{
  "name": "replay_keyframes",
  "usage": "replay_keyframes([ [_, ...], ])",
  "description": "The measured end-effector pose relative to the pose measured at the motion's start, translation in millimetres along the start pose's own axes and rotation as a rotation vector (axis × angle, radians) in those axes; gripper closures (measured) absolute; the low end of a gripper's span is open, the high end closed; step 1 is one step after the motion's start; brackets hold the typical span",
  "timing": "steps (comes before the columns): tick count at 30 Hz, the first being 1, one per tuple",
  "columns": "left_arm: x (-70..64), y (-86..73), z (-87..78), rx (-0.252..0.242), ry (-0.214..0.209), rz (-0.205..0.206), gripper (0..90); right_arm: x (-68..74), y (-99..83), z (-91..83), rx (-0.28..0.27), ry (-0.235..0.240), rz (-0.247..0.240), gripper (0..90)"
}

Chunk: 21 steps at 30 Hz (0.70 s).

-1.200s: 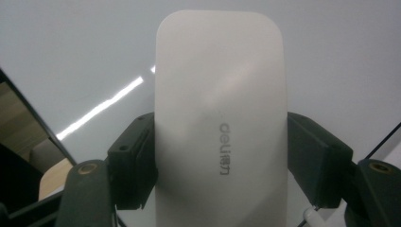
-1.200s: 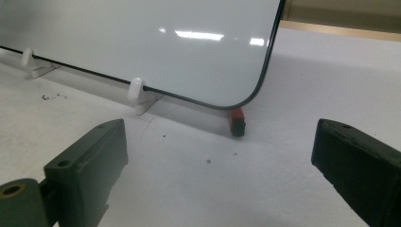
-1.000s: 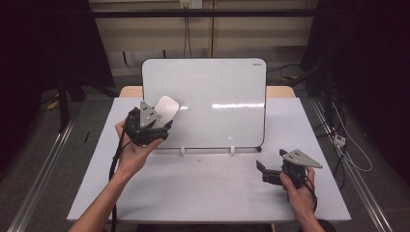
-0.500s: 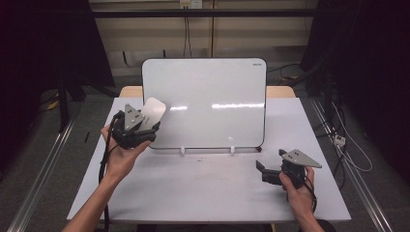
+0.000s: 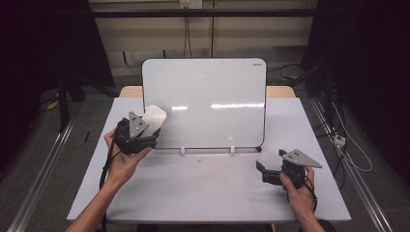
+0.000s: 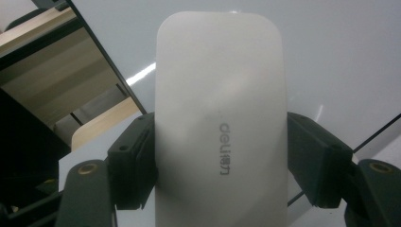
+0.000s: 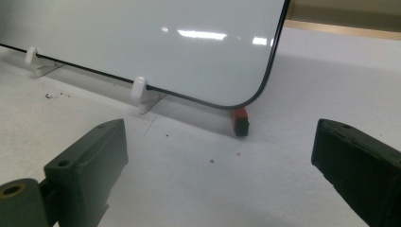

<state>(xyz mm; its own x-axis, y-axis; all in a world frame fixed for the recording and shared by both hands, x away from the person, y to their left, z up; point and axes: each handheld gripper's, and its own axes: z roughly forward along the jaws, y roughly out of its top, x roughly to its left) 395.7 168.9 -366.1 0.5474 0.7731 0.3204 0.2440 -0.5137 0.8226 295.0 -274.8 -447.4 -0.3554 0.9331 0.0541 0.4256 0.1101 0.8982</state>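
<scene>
A white rounded eraser block (image 6: 221,132) marked "deli" is clamped between the jaws of my left gripper (image 5: 145,129). In the high view that eraser (image 5: 153,117) sits at the lower left corner of the upright whiteboard (image 5: 208,96), against or just in front of its face. My right gripper (image 5: 267,170) rests low on the table at the right, open, with nothing between its fingers (image 7: 90,161). In the right gripper view the whiteboard's lower right corner (image 7: 236,71) stands ahead, with a small red and black piece (image 7: 240,121) under it.
The whiteboard stands on small white clip feet (image 5: 182,151) on a white table (image 5: 203,193). A wooden surface (image 5: 280,91) lies behind the board. Cables (image 5: 348,145) trail on the floor at the right; metal rails (image 5: 38,183) run along the left.
My left gripper carried the eraser leftward and down across the board to its lower left corner. The right gripper has stayed in place.
</scene>
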Motion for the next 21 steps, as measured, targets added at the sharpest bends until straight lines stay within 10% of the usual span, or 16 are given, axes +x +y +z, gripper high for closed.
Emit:
replay_keyframes([
  [21,-20.5,-4.4,32.9,0.048,0.010,0.094,31.1,0.3,0.0,-0.2,0.001,0.003,-0.002,4.5],
])
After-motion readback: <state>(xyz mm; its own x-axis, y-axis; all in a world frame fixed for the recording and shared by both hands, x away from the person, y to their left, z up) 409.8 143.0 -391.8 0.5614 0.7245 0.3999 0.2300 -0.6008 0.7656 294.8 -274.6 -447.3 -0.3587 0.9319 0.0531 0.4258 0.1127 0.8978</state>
